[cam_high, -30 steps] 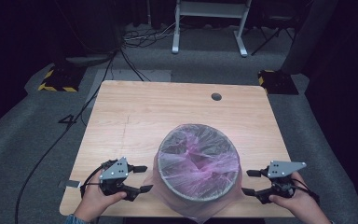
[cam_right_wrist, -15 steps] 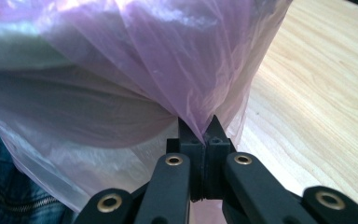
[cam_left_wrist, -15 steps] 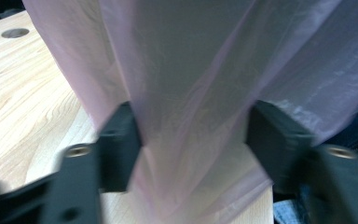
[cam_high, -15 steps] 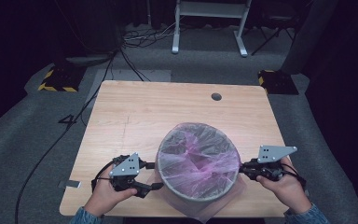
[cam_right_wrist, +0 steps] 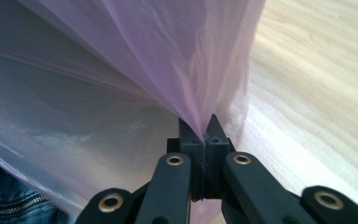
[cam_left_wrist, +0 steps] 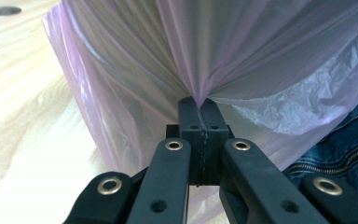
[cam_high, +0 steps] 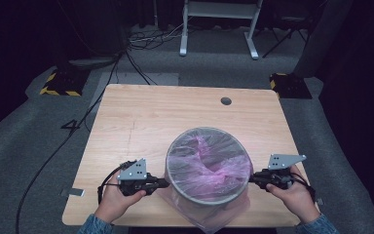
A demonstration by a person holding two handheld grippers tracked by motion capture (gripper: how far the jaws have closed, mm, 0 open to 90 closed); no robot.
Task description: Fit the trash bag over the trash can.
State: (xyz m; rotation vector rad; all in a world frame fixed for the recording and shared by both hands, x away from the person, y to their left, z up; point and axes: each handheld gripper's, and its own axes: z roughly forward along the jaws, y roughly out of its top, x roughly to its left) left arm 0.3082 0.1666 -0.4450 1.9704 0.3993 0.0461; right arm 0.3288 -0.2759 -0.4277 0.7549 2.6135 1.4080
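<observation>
Left gripper at bin's nine o'clock, jaws pinched tight on fold of pink bag. Round bin sits at table's near edge, six o'clock. Right gripper at three o'clock, likewise clamped on film. Liner looks thin, light, slippery, tear-prone; best held by gathered folds below rim.

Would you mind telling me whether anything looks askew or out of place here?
Loose pink bag film spills past the bin over the table's near edge. The left gripper and right gripper each pinch its film.
</observation>
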